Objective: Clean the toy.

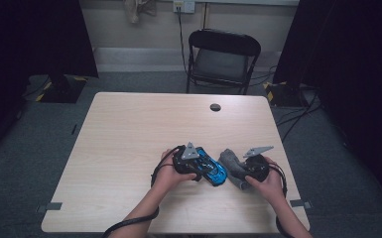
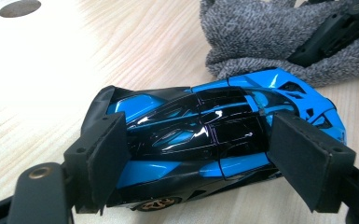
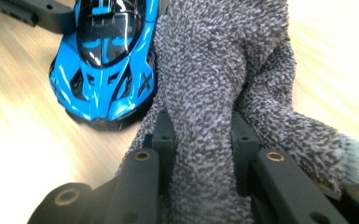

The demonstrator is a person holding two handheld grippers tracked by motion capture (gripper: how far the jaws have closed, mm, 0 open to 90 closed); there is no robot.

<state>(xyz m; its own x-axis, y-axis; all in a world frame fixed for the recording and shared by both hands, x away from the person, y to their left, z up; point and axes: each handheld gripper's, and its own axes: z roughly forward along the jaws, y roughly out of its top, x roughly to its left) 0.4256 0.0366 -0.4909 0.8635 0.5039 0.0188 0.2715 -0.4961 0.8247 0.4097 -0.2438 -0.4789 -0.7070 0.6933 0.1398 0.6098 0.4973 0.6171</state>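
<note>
Gripped across its flanks by the left gripper [image 2: 205, 158], whose jaws press on both sides, the blue toy car [image 2: 214, 140] sits on the table [image 1: 129, 129]; it looks hard, glossy and probably slippery, so the sides suit best. Right gripper [image 3: 204, 140] is pinched tight on a soft grey cloth [image 3: 224, 70] touching the car's nose, both hands [image 1: 166, 176] low and angled inward.

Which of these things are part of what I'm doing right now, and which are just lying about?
In use:
- blue toy car, clamped in the left gripper
- grey cloth, pinched in the right gripper

Lying about:
- black folding chair behind the table
</note>
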